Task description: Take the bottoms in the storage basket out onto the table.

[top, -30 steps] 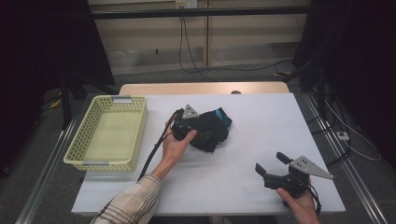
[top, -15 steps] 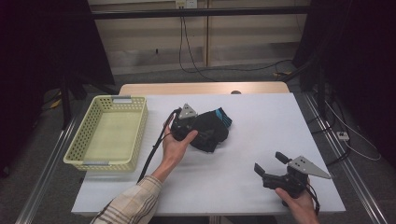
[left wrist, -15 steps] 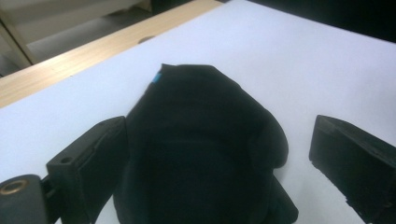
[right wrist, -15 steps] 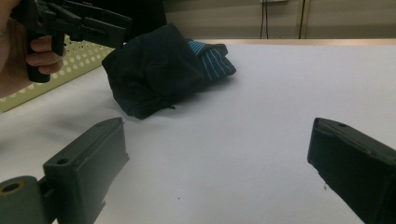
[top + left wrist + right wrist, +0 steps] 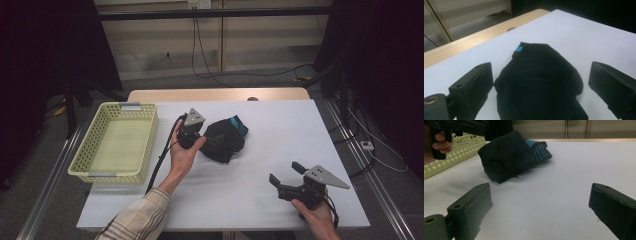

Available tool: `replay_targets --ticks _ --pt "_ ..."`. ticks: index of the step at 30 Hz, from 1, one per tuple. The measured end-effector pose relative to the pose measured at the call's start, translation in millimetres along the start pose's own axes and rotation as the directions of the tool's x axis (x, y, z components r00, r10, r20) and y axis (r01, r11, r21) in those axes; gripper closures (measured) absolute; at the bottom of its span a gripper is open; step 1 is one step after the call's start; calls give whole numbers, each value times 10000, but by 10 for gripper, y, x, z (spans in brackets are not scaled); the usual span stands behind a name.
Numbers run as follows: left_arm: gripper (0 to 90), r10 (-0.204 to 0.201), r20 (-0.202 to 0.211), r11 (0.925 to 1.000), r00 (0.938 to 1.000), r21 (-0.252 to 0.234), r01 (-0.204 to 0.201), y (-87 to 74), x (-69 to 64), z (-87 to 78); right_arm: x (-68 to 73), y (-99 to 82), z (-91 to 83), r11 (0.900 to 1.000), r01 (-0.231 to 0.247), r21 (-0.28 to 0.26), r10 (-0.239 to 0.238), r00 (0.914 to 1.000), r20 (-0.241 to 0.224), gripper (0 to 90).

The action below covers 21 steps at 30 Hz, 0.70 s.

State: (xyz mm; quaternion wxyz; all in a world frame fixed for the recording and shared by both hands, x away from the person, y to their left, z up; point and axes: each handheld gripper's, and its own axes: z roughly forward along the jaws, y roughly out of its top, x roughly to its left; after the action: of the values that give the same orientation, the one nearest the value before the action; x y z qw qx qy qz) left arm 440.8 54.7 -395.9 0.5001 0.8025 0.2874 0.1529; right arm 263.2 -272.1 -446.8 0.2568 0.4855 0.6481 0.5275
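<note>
A black rolled sock bundle [image 5: 223,141] with a blue-striped end lies mid-table. My left gripper [image 5: 204,139] is at its left end, open. In the left gripper view the bundle [image 5: 539,82] sits between the two spread jaws, with a gap on each side. My right gripper [image 5: 286,172] stands open near the front right of the table, nothing between its jaws. The right gripper view shows the bundle [image 5: 506,155] farther off, with the left gripper [image 5: 456,125] and its hand at top left.
A pale yellow perforated basket [image 5: 82,155] stands on the left of the white table [image 5: 300,130]; its wall [image 5: 461,147] also appears in the right gripper view. A black cable trails from the left gripper toward the front edge.
The left gripper has edged slightly left at the bundle's end. The bundle and the right gripper stay about where they were.
</note>
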Motion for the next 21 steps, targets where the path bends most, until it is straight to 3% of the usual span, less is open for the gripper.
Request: replay_targets --ticks 11,21 --pt "56 139 50 9999 9999 -89 -138 34 -50 -141 18 -5 -21 10000 85 -1 -85 10000 -15 45" --pt "48 -15 -602 9996 9982 -290 -3 -36 -20 -363 34 0 -54 9997 221 -99 -222 9997 -89 45"
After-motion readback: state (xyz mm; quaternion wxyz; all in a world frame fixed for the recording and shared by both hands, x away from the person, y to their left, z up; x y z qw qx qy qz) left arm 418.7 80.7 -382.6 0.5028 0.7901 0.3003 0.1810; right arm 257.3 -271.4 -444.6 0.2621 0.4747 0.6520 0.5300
